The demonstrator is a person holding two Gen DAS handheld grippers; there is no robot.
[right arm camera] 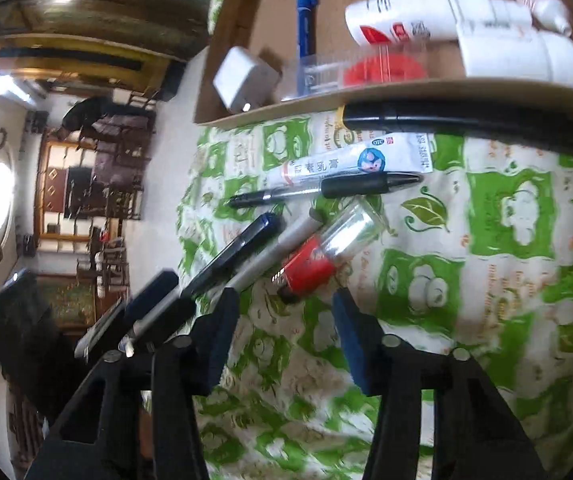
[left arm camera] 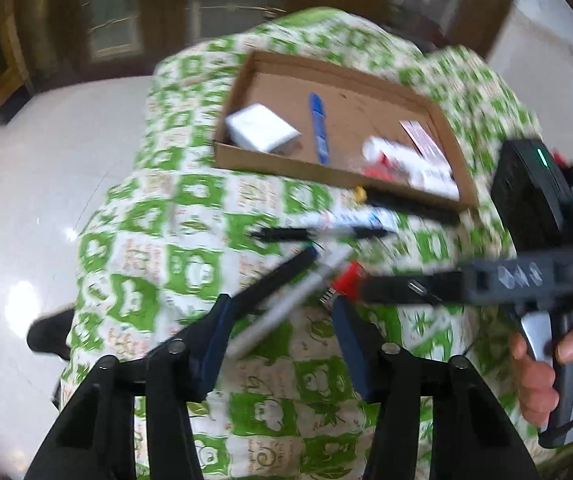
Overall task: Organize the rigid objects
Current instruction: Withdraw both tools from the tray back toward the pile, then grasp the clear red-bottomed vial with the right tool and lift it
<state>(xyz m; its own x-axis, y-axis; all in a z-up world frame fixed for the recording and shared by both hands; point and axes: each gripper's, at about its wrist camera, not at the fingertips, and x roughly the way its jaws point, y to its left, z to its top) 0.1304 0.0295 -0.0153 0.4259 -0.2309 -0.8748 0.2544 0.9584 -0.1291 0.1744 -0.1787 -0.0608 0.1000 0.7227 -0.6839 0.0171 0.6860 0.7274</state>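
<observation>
Cardboard tray contents resolved only from right wrist — left gripper and right gripper parted, nothing gripped.

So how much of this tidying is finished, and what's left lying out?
Done: a blue marker, white charger and white bottles lie in the cardboard tray. In hand: nothing; both claws look open. Left on the cloth: ointment tube, pens, red lighter.
</observation>
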